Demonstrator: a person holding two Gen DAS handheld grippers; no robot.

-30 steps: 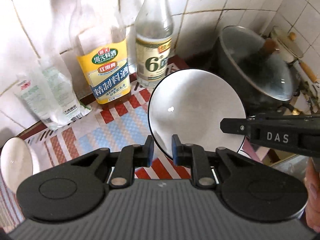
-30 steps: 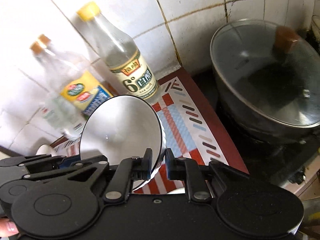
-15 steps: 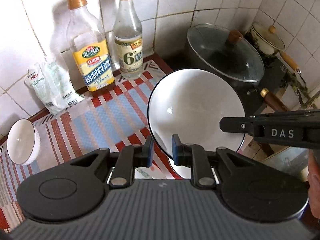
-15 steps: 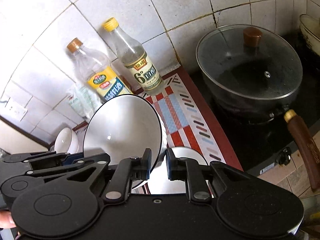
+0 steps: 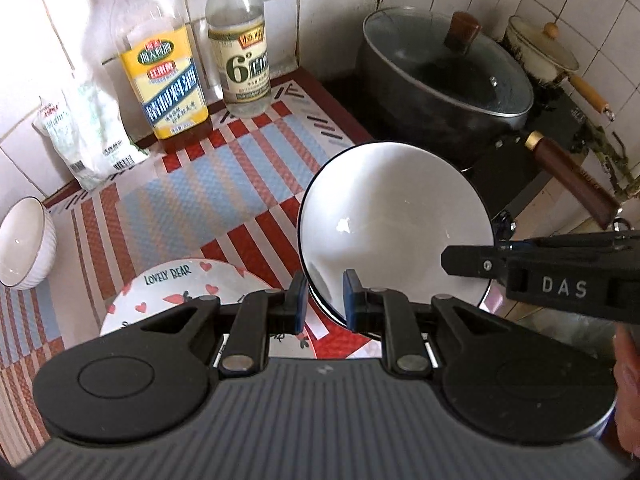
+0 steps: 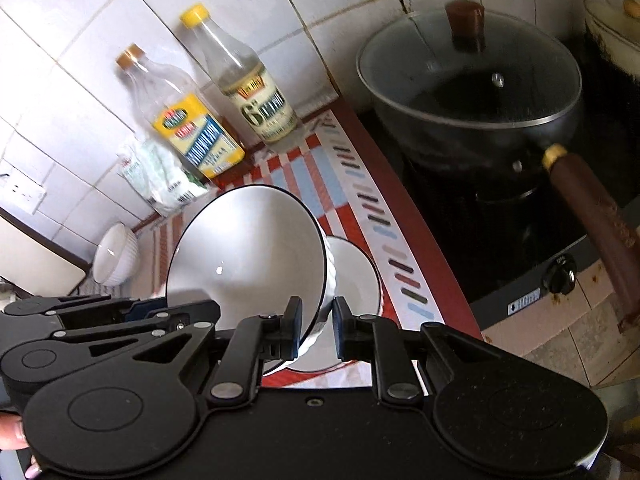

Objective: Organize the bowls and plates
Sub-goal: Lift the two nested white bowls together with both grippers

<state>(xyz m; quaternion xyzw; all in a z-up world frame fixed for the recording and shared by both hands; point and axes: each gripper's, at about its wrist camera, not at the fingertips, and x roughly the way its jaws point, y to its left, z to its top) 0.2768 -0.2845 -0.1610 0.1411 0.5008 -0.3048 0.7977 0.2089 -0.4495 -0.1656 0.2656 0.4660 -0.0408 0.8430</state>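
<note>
Both grippers hold one white bowl with a dark rim [image 5: 392, 224] tilted above the counter. My left gripper [image 5: 325, 304] is shut on the near left part of its rim. My right gripper [image 6: 316, 328] is shut on the bowl's [image 6: 248, 256] ribbed wall at the right; it reaches in from the right in the left wrist view [image 5: 452, 260]. Under the held bowl sits a second dark-rimmed white bowl [image 6: 356, 280]. A heart-printed plate [image 5: 176, 292] lies on the mat to the left. A small ribbed white bowl [image 5: 24, 244] stands at the far left.
Two bottles [image 5: 168, 80] [image 5: 240, 60] and a plastic bag [image 5: 88, 136] stand against the tiled wall. A lidded black pan [image 6: 472, 92] with a brown handle sits on the stove at right, an enamel pot [image 5: 540, 52] behind it. The striped mat [image 5: 224, 184] covers the counter.
Both grippers have pulled back from the wall with the bowl held between them. The bottles now look farther off, and the heart plate and second bowl have come into view below.
</note>
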